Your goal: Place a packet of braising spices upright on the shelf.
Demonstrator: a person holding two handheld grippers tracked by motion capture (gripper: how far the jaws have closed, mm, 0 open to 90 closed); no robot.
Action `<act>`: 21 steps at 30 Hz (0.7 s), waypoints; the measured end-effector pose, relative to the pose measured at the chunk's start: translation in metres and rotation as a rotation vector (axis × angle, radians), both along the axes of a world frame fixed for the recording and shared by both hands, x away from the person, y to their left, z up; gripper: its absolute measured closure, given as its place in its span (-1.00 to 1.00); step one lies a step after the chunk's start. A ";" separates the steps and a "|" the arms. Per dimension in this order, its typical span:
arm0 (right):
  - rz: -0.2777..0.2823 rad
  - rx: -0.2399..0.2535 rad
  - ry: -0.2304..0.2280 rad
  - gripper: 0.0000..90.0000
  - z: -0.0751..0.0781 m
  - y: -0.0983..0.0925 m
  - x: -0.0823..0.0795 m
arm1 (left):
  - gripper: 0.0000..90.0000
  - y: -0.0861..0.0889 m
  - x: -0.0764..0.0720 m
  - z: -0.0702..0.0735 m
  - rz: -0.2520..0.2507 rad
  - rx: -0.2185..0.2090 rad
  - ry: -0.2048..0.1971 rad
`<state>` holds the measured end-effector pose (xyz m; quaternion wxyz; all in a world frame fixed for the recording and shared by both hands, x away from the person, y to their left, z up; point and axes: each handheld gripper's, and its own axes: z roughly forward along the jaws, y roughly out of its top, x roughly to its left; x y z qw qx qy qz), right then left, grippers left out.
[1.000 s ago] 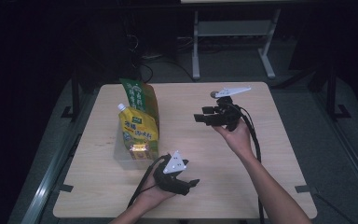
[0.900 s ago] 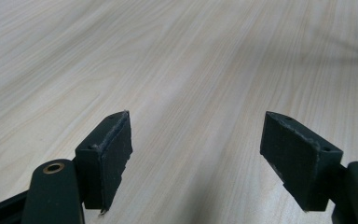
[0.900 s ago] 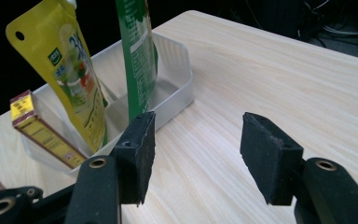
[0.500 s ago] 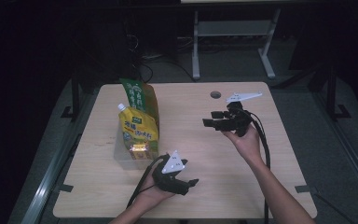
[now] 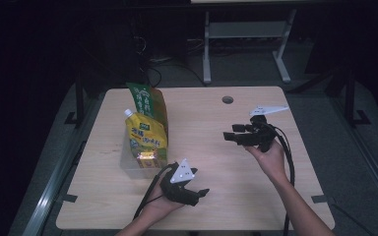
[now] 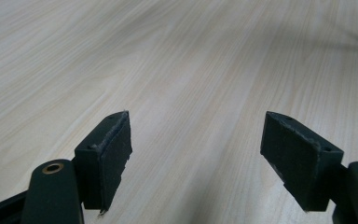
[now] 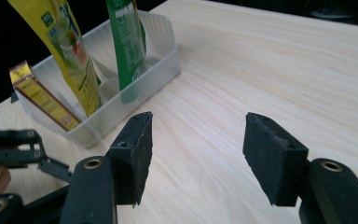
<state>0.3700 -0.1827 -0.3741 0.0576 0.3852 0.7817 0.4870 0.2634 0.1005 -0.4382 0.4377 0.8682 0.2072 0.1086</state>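
A clear plastic bin stands at the table's left, holding a yellow pouch, a green pouch and a small yellow box. My left gripper rests low near the table's front edge, just right of the bin, open with bare wood between its jaws. My right gripper is held above the table's right half, open and empty, its jaws pointing left toward the bin.
A round cable hole sits in the light wood table near its far edge. Beyond the table is a dark floor with a white metal frame and cables.
My right gripper has moved toward the near right and dropped lower over the table. The left gripper and the bin have stayed where they were.
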 end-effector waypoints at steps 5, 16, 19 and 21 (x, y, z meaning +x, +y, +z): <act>-0.003 0.005 0.013 -0.09 -0.005 -0.006 -0.006 | -0.47 0.000 -0.001 0.000 0.003 -0.003 0.001; -0.017 0.015 0.036 -0.10 -0.020 -0.017 -0.020 | -0.47 0.000 -0.001 0.000 0.007 -0.016 -0.003; -0.022 0.025 0.042 -0.10 -0.024 -0.020 -0.025 | -0.47 0.000 -0.001 0.000 0.006 -0.015 -0.005; -0.025 0.025 0.042 -0.11 -0.026 -0.022 -0.028 | -0.47 0.000 -0.002 0.000 0.010 -0.019 0.001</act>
